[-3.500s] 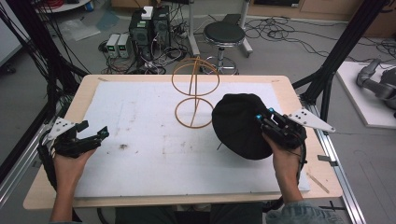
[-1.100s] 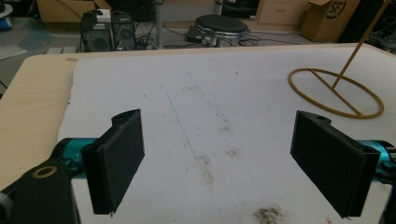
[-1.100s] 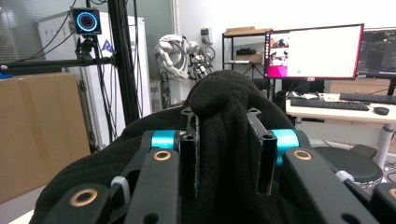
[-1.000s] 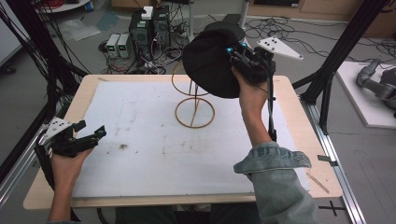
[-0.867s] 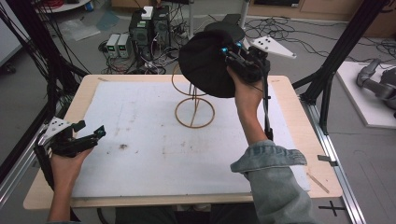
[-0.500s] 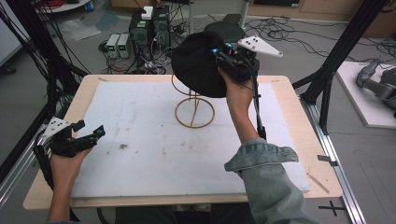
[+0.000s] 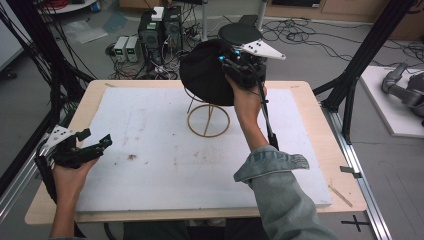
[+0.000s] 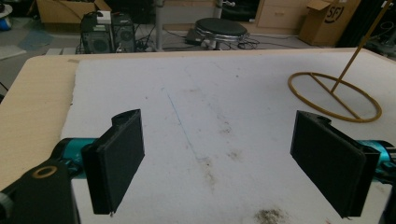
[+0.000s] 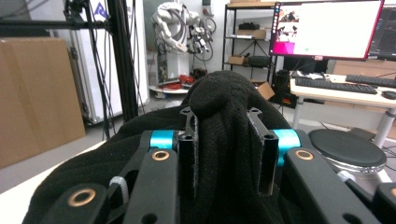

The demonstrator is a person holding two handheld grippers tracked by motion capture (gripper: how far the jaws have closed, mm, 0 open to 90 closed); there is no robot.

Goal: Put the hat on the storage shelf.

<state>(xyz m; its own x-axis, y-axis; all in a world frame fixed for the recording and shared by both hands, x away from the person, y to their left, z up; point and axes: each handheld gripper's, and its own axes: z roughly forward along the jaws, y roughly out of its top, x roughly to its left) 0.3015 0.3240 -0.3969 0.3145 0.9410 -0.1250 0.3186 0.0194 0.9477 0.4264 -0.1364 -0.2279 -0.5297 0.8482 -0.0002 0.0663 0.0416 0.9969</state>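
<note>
- High view: my right tongs (image 7: 235, 67) are raised over the far middle of the tabletop (image 7: 320, 107), clamped on a black knit hat (image 7: 205, 77). The hat hangs right above the wire stand (image 7: 208, 120), covering its top; only the base ring and stem show beneath it. Whether the hat already touches the stand's upper ring I cannot tell. My left tongs (image 7: 92, 147) rest at the near left edge, jaws apart, holding nothing, well apart from the stand.
- Left gripper view: my left tongs (image 8: 217, 156) stand wide open over the stained white mat (image 8: 196, 93). The stand's base ring (image 8: 334, 95) lies far right.
- Right gripper view: my right tongs (image 9: 223, 144) are closed on a bunched fold of the hat (image 9: 219, 100), the fabric squeezed up between the jaws and spilling around them.
- Handling, as I judge it: the hat is light, soft and floppy, not fragile or slippery. A pinch on a thick fold near the crown holds well, and the slack brim will drape as it pleases. The thin stand looks easy to tip.
</note>
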